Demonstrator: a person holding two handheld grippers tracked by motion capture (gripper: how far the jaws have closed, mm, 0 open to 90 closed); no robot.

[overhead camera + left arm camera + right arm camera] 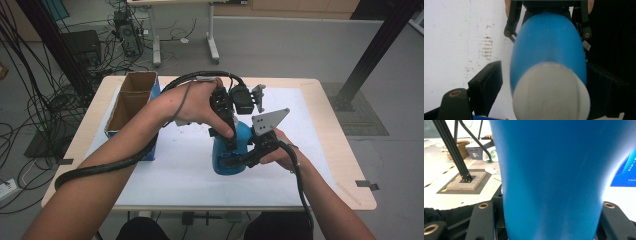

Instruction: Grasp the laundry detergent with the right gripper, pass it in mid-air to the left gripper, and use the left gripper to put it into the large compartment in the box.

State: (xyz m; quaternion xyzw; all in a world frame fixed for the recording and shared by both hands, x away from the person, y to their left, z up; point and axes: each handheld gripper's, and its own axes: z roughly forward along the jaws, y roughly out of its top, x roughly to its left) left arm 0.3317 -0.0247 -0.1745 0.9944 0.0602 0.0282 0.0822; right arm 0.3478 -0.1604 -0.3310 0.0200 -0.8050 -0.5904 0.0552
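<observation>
A blue bottle [229, 150] stands upright mid-table [320, 150], long axis vertical. The right hand-held gripper [240, 161] clamps its body from the right. The left hand-held gripper [227, 131] comes from above, jaws apart around the white cap [551, 92].

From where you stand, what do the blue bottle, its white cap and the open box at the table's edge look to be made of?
Blue bottle: probably moulded plastic, smooth and satin, with soft highlights and a faint seam down its middle. White cap: likely plastic too, matte and slightly dull. Open box: cardboard, with raw brown inner walls and thin edges; the blue outside looks printed.
</observation>
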